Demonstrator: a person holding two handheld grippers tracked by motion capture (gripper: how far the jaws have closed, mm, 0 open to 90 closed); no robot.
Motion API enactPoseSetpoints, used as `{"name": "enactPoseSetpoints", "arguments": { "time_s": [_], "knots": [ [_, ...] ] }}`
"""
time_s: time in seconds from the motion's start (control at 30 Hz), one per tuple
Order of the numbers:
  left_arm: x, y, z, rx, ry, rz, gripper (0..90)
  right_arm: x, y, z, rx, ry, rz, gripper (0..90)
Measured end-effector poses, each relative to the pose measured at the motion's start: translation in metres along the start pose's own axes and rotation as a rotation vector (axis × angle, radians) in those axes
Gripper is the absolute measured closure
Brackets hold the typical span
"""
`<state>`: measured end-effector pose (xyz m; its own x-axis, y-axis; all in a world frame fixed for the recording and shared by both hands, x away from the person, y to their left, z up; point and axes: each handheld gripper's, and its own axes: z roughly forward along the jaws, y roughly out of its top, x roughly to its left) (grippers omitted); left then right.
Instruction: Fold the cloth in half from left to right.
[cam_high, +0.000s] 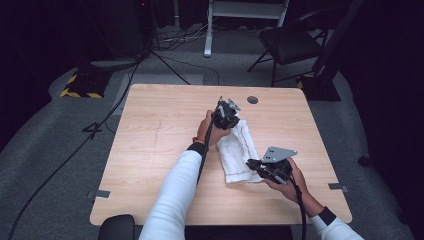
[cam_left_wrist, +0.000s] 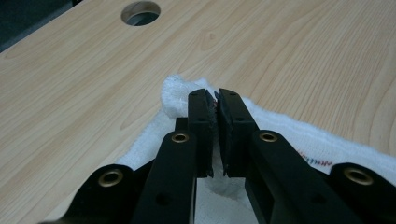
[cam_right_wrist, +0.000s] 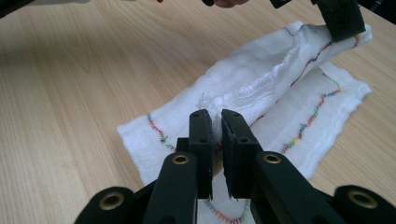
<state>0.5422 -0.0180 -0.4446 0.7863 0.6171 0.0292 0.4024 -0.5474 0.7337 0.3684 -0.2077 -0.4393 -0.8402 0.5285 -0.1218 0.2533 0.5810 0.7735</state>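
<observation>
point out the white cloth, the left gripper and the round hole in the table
white cloth (cam_right_wrist: 299, 112): right gripper view, flat lower layer beside the coloured stitching.
left gripper (cam_left_wrist: 216, 100): left gripper view, between its fingertips, shut on a cloth edge.
round hole (cam_left_wrist: 140, 12): left gripper view, the opening's middle.

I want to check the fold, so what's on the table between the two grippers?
The white cloth spans the stretch from the left gripper to the right gripper, each clamping an end, as the high view shows.

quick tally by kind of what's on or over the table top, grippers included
white cloth: 1
left gripper, shut on the cloth's far end: 1
right gripper, shut on its near end: 1
round hole in the table: 1
total: 4
</observation>
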Motion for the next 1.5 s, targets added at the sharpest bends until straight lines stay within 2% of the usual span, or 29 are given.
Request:
{"name": "enactPoseSetpoints", "arguments": {
  "time_s": [0.1,0.17,0.2,0.23,0.27,0.33,0.37,0.47,0.53,0.6,0.67,0.77,0.87,1.0,1.1,1.13,1.27,1.33,1.5],
  "knots": [
    [-0.007,0.008,0.008,0.011,-0.005,0.022,84.2,-0.002,-0.006,-0.004,0.011,-0.009,0.007,83.0],
    [-0.012,0.011,0.013,0.013,0.026,0.028,81.1,-0.005,-0.01,-0.006,0.017,-0.012,0.016,82.7],
    [-0.014,0.013,0.014,0.017,0.051,0.018,74.5,-0.006,-0.012,-0.007,0.021,-0.016,0.021,82.0],
    [-0.014,0.013,0.014,0.012,0.056,0.005,66.7,-0.008,-0.015,-0.008,0.029,-0.028,0.026,81.2],
    [-0.015,0.013,0.013,0.005,0.047,-0.007,62.7,-0.009,-0.017,-0.009,0.035,-0.036,0.03,79.9],
    [-0.016,0.013,0.007,0.004,0.045,-0.025,49.7,-0.013,-0.024,-0.012,0.042,-0.044,0.052,69.8],
    [-0.015,0.012,0.003,0.001,0.031,-0.023,44.4,-0.015,-0.027,-0.013,0.054,-0.05,0.067,64.3],
    [-0.015,0.004,-0.018,-0.016,0.004,-0.028,35.8,-0.021,-0.037,-0.019,0.079,-0.053,0.096,54.9],
    [-0.018,-0.006,-0.034,-0.018,-0.014,-0.009,30.3,-0.026,-0.042,-0.024,0.084,-0.072,0.12,51.2],
    [-0.025,-0.019,-0.05,-0.016,-0.01,0.037,28.4,-0.033,-0.046,-0.03,0.067,-0.092,0.147,48.9],
    [-0.034,-0.033,-0.063,-0.008,-0.015,0.064,28.0,-0.039,-0.049,-0.035,0.048,-0.11,0.175,47.6],
    [-0.052,-0.054,-0.074,0.007,-0.045,0.106,27.8,-0.045,-0.049,-0.035,0.035,-0.115,0.178,46.2],
    [-0.069,-0.073,-0.073,0.061,-0.089,0.112,28.6,-0.046,-0.048,-0.023,0.061,-0.092,0.147,45.9],
    [-0.085,-0.092,-0.068,0.111,-0.094,0.155,29.2,-0.046,-0.046,-0.007,0.116,-0.032,0.129,45.9],
    [-0.089,-0.101,-0.058,0.177,-0.072,0.178,30.7,-0.049,-0.045,0.004,0.146,-0.016,0.12,44.4],
    [-0.088,-0.104,-0.058,0.163,-0.08,0.174,30.8,-0.049,-0.046,0.007,0.164,-0.009,0.118,43.2],
    [-0.083,-0.11,-0.061,0.16,-0.103,0.129,31.7,-0.045,-0.05,0.015,0.211,0.012,0.099,41.9],
    [-0.083,-0.115,-0.064,0.139,-0.099,0.127,31.9,-0.04,-0.052,0.016,0.203,0.008,0.09,43.5],
    [-0.084,-0.121,-0.07,0.136,-0.093,0.13,31.9,-0.029,-0.052,0.015,0.195,0.019,0.097,44.4]
  ]
}}
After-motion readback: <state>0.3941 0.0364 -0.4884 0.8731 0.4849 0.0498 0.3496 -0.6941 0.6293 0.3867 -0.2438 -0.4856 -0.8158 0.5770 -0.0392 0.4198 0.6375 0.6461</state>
